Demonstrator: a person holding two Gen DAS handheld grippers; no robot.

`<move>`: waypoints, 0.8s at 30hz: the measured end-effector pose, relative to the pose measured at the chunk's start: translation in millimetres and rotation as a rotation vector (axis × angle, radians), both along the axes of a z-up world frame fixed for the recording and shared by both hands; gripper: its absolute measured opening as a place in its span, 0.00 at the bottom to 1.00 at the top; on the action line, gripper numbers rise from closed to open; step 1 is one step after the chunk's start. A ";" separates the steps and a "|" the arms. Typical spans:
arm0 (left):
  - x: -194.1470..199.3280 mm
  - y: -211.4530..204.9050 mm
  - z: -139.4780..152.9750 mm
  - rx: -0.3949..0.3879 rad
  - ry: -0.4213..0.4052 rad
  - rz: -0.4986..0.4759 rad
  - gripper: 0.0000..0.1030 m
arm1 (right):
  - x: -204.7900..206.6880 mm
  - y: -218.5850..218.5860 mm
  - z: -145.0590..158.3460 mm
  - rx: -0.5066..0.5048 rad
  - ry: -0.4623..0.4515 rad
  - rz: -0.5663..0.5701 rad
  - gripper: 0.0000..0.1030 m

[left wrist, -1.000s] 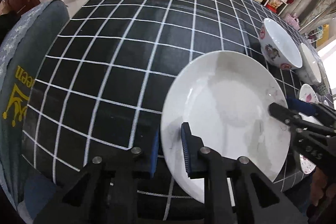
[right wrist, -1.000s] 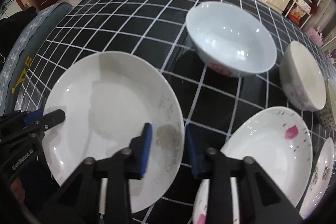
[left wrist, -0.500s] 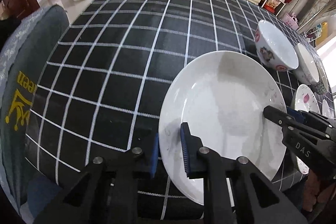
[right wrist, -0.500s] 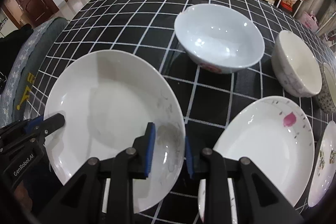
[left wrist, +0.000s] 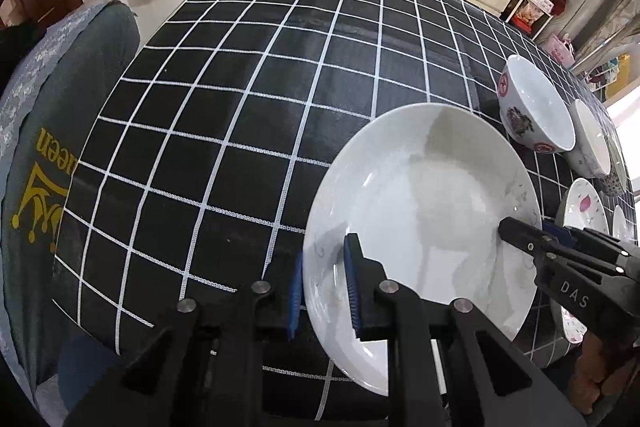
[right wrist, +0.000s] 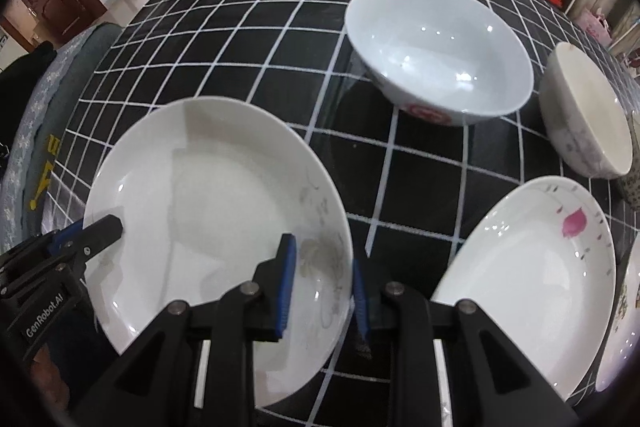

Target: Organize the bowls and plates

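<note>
Both grippers are on the same white plate point(left wrist: 420, 211), opposite rims. My read: a two-point hold keeps a wide, shallow plate level for a lift, and the likely target is a stack with the pink-petal plate point(right wrist: 532, 267) just to its right.

Left gripper point(left wrist: 322, 291): blue pads straddle the near-left rim, one pad under and outside, one over the inner face. The gap is narrow, closed down on the rim or nearly so; the right wrist view shows its tip lying on the plate's far edge. I read it as gripping.

Right gripper point(right wrist: 320, 291): same arrangement on the right rim, over the faint grey print. The left pad is on the inner face and the right pad point(right wrist: 359, 301) is just outside the edge. The gap is a bit wider than the rim looks, so contact on both sides isn't certain (could be mid-close).

The plate sits at the near edge of the black grid tablecloth point(left wrist: 240, 87); whether it is lifted or resting, I can't tell.

Red-stamped bowl point(right wrist: 436, 51) and speckled bowl point(right wrist: 584, 115) are behind it, apart from the plates and untouched. A floral plate point(right wrist: 628, 315) edge is at far right.

Risk: a glazed rim under thin pads could slip if one side lifts first.
</note>
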State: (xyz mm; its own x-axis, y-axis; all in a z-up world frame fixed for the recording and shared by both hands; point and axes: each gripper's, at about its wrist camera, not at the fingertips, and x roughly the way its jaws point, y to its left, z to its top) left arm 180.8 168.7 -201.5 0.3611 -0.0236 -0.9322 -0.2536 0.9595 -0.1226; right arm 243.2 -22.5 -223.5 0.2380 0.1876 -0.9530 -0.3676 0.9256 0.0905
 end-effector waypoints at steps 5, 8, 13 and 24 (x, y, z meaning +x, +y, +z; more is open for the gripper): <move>-0.3 1.3 -7.8 -0.027 0.008 0.013 0.16 | -3.8 -5.1 8.2 0.026 -0.014 0.002 0.30; -5.1 3.7 -3.7 -0.016 -0.023 0.033 0.15 | -11.8 -10.5 20.6 0.025 -0.059 0.009 0.30; -17.8 -0.5 25.6 0.034 -0.116 0.039 0.15 | -25.1 -34.9 42.4 0.088 -0.083 -0.029 0.30; -22.2 -71.9 65.3 0.003 -0.178 -0.077 0.15 | -46.6 -125.3 60.3 0.090 -0.131 -0.166 0.30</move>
State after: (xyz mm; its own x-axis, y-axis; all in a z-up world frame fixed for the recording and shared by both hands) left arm 158.5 96.8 -136.3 0.5175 -0.0554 -0.8539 -0.1536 0.9757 -0.1564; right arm 196.6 -147.7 -163.2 0.3930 0.2188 -0.8931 -0.2250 0.9646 0.1374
